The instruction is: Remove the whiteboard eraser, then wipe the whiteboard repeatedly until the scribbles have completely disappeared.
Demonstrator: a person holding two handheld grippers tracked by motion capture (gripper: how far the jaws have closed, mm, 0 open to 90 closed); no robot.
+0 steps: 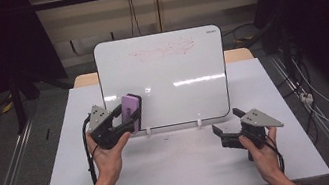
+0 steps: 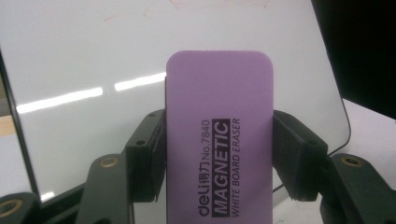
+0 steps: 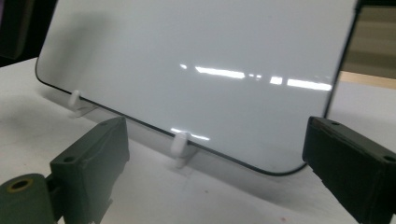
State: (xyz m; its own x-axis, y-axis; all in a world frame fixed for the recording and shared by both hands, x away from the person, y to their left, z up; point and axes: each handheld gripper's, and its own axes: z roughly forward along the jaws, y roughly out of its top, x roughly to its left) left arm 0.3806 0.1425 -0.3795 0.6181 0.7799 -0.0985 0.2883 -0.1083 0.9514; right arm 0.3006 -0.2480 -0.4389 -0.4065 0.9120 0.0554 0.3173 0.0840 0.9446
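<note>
One whiteboard (image 1: 165, 79), one purple eraser (image 1: 131, 109) and two white stand clips (image 1: 149, 131) are counted. The eraser is clamped upright in the left claw (image 1: 126, 116) at the board's lower left edge. The right claw (image 1: 226, 127) is held wide with nothing between its jaws, over bare table (image 1: 180, 166). Faint red marks (image 1: 163, 49) are recorded in the high view; the eraser's lettering is legible in the left gripper view.

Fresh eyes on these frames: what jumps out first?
The upright white glossy whiteboard at table centre, faint red marker scribbles near its top. Next, the purple rectangular magnetic eraser clamped in the left gripper by the board's lower left. The right gripper stands open, empty, lower right.
</note>
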